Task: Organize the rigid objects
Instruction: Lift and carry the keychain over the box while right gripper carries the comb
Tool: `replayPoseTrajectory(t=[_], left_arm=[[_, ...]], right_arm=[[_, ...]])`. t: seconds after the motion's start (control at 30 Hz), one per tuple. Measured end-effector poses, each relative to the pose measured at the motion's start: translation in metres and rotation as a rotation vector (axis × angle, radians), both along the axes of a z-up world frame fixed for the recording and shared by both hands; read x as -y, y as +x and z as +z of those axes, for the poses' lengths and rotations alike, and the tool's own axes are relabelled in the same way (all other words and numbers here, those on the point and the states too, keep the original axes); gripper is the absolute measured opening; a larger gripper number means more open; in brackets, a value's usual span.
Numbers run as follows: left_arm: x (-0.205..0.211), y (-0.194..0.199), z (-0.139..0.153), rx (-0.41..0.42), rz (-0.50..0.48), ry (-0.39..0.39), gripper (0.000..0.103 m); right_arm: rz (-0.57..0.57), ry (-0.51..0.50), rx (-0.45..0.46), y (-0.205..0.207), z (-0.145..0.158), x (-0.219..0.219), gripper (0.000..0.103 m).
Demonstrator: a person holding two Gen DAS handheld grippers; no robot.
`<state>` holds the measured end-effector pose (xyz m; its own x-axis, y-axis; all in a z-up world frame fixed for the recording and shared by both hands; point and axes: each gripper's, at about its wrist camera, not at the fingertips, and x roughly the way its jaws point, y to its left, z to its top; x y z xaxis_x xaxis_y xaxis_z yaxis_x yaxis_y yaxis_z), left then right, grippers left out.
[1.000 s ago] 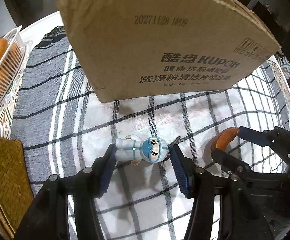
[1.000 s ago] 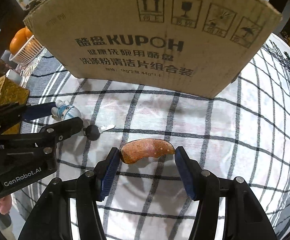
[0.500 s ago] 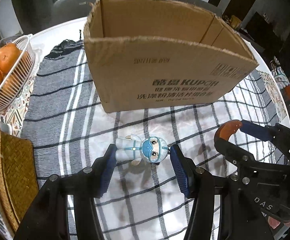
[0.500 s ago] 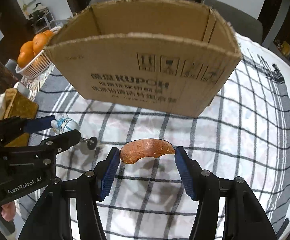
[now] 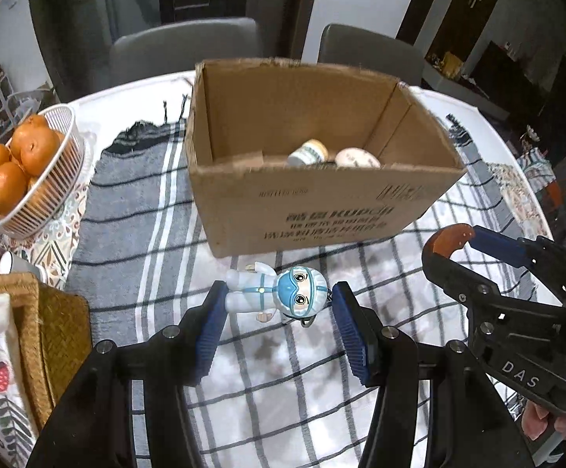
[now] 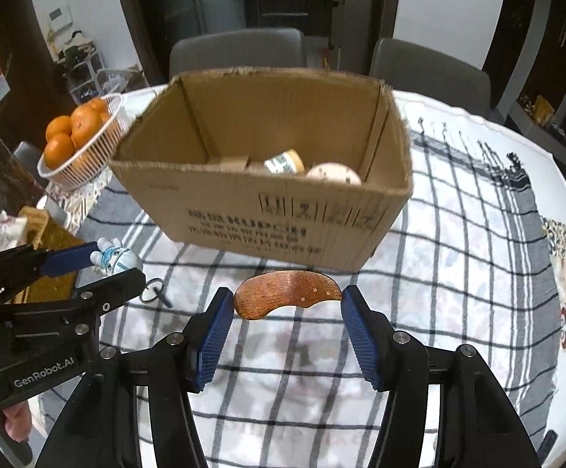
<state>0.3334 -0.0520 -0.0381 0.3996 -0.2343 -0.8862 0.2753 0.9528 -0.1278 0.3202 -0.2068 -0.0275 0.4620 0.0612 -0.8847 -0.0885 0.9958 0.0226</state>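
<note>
My left gripper [image 5: 279, 304] is shut on a small white and blue figurine [image 5: 279, 294] with a key ring, held above the checked cloth. My right gripper [image 6: 287, 304] is shut on a curved brown wooden piece [image 6: 287, 298], also lifted. Each gripper shows in the other view: the right one [image 5: 454, 241] holding the wooden piece [image 5: 449, 236], the left one [image 6: 99, 269] holding the figurine [image 6: 115, 259]. An open cardboard box [image 5: 314, 210] [image 6: 267, 214] stands just ahead of both. Inside it lie a small jar [image 5: 308, 153] [image 6: 285, 162] and a pale round object [image 5: 357, 158] [image 6: 333, 174].
A white basket of oranges [image 5: 29, 179] [image 6: 82, 144] stands at the left. A woven basket [image 5: 45, 335] [image 6: 45, 257] is at the near left. The round table [image 6: 536, 179] has grey chairs [image 5: 189, 50] [image 6: 427, 70] behind it.
Both grippers have risen and pulled back from the box with their objects held. The box interior and its contents have come into sight.
</note>
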Motion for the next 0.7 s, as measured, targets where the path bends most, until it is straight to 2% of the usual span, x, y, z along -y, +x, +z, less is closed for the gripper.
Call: replayPoseTrajectory(t=[0.27,0.7], left_arm=[[-0.002,0.0,0.03,0.061,-0.003,-0.026,0.054],[-0.001,0.001,0.074,0.153,-0.016,-0.049,0.054]], right_arm=[[0.004,-0.016,0.084,-0.001,0.031,-0.003,0.058],[0.018,0.022,0.18,0.001,0.07,-0.004,0.058]])
